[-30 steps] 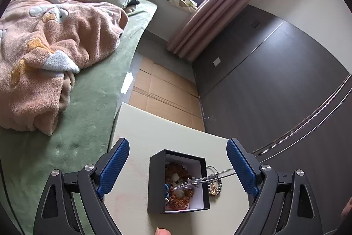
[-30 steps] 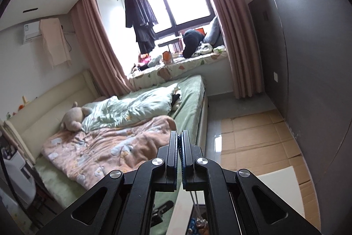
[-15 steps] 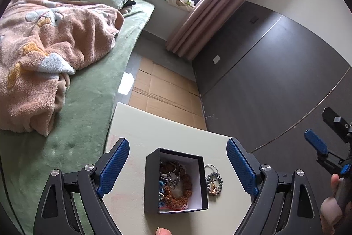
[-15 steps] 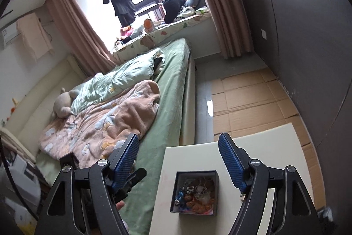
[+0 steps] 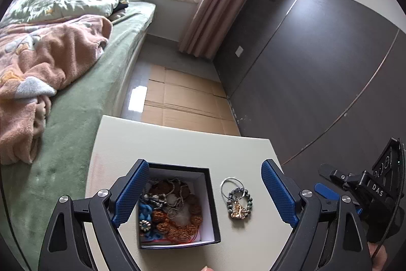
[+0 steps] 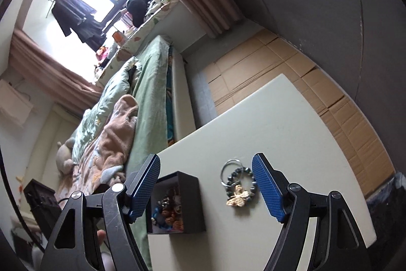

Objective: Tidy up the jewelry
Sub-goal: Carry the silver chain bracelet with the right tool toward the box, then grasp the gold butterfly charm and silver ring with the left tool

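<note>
A black open box (image 5: 212, 200) with white lining holds several pieces of jewelry (image 5: 170, 210) on a cream table (image 5: 177, 146). A bead bracelet with a gold butterfly charm and a thin silver ring (image 5: 237, 201) lies on the table just right of the box. My left gripper (image 5: 203, 194) is open and empty, hovering over the box and bracelet. My right gripper (image 6: 206, 187) is open and empty, above the bracelet (image 6: 239, 186), with the box (image 6: 189, 202) at its left finger. The right gripper also shows at the right edge of the left wrist view (image 5: 360, 184).
A bed with a green sheet (image 5: 76, 103) and a pink blanket (image 5: 43, 62) runs along the table's left side. A dark wall (image 5: 317, 73) stands to the right. Cardboard sheets (image 5: 185, 98) cover the floor beyond the table.
My right gripper was shut on a silver chain over the box; it has opened and swung down to the right of the box. The chain now lies in the box. The left gripper moved slightly.
</note>
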A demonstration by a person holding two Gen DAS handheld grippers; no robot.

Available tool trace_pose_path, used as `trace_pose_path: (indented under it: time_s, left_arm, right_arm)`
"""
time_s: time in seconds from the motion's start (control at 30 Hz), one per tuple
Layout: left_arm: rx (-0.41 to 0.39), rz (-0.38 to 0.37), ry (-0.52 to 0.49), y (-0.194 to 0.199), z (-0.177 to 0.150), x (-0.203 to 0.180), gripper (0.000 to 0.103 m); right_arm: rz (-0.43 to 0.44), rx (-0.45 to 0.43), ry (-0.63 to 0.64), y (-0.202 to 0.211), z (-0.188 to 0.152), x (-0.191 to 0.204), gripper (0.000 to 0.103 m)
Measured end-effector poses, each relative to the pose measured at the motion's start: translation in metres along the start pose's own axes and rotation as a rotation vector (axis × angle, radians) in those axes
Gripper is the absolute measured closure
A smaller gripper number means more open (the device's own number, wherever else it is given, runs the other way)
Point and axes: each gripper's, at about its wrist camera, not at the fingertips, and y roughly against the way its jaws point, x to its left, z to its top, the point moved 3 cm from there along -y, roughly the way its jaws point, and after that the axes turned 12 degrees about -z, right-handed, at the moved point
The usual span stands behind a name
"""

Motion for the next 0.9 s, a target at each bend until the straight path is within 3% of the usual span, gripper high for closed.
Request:
trace_pose_path:
  time_s: [0.2,0.4,0.47,0.53,0.9]
  left_arm:
    - [0.081,0.003,-0.081,-0.04,-0.011,-0.033,0.016]
    - [0.186,0.019,-0.187,-0.071,-0.028,-0.052,0.04]
    - [0.246,0.008,-0.202,-0.083,-0.035,-0.053,0.061]
    - [0.29,-0.003,-0.21,-0.092,-0.04,-0.053,0.068]
    - [0.437,0.065,-0.404,-0.136,-0.074,-0.067,0.068]
  right_arm:
    - [-0.055,0.087,-0.047,-0.015,-0.002,-0.039,0.028]
    - [-0.062,0.09,-0.082,-0.015,0.005,-0.06,0.028]
    - [-0.056,0.088,-0.093,-0.014,0.008,-0.064,0.028]
    - [-0.058,0.086,-0.103,-0.014,0.011,-0.069,0.028]
    - [-0.038,0.075,-0.182,-0.009,0.023,-0.092,0.028]
